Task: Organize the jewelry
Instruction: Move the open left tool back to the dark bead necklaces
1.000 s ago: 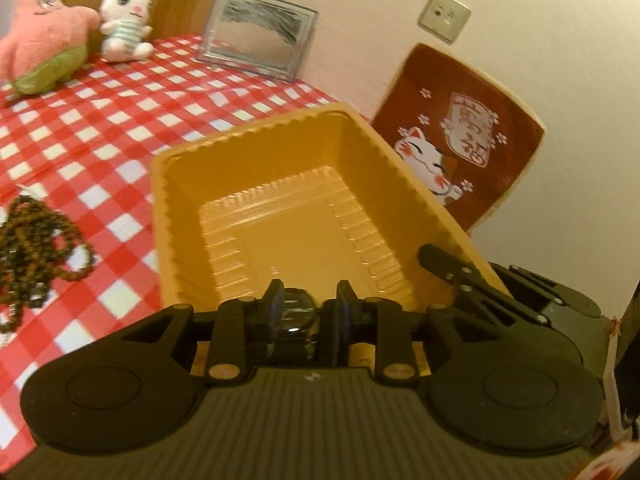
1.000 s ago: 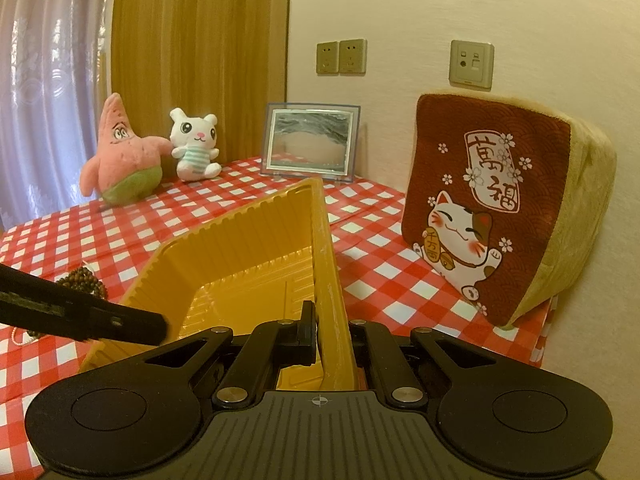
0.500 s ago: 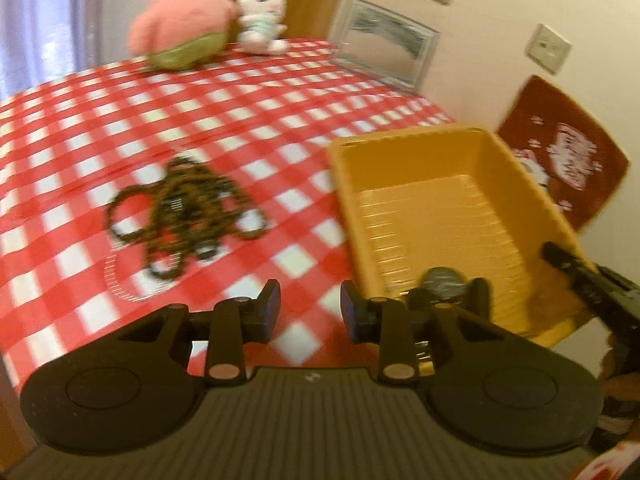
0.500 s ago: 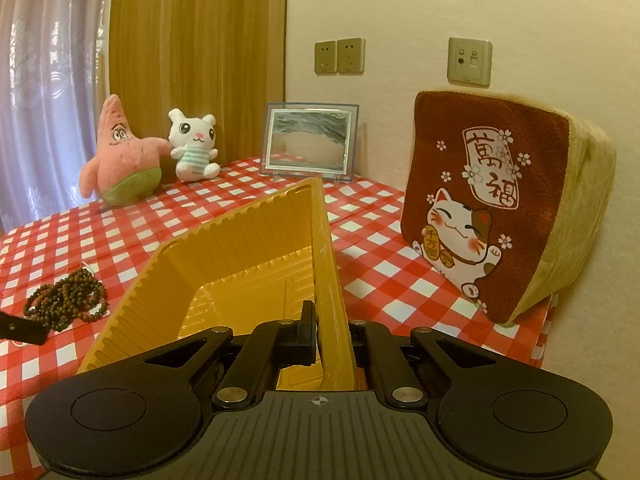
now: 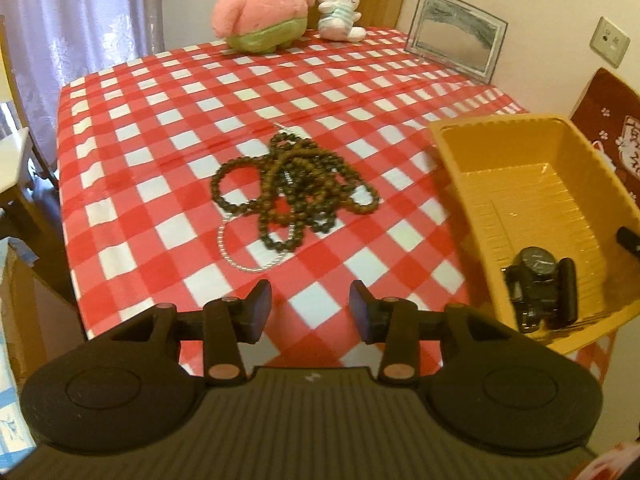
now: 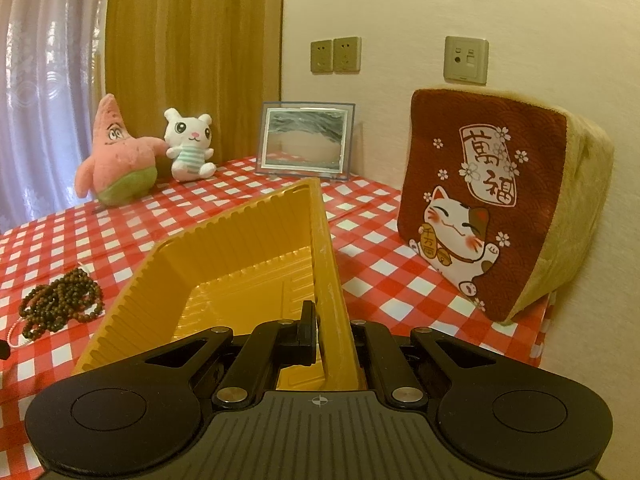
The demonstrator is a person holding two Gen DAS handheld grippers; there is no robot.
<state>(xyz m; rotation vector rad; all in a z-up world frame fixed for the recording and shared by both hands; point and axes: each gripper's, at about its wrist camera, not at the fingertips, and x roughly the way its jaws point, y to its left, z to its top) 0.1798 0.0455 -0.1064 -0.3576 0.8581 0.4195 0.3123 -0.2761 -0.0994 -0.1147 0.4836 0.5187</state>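
A tangle of dark brown bead strings (image 5: 294,196) with a thin silver chain (image 5: 240,254) lies on the red-checked tablecloth, ahead of my left gripper (image 5: 310,312). Its jaws are opening and nothing is between them. The yellow plastic tray (image 5: 472,184) stands at the right, and a black wristwatch (image 5: 538,282) lies in its near corner. My right gripper (image 6: 326,330) is shut on the tray's near wall (image 6: 328,280), one finger inside and one outside. The beads (image 6: 60,304) also show at the left of the right wrist view.
A pink star plush (image 5: 260,12) and a white bunny plush (image 5: 336,0) stand at the table's far edge, beside a framed picture (image 5: 456,36). A red lucky-cat cushion (image 6: 492,220) leans on the wall right of the tray. The table's left edge (image 5: 66,184) drops off.
My left gripper let go of the watch, which now lies in the tray, swung left out of the tray toward the beads and spread its jaws wider. The right gripper kept still on the tray wall.
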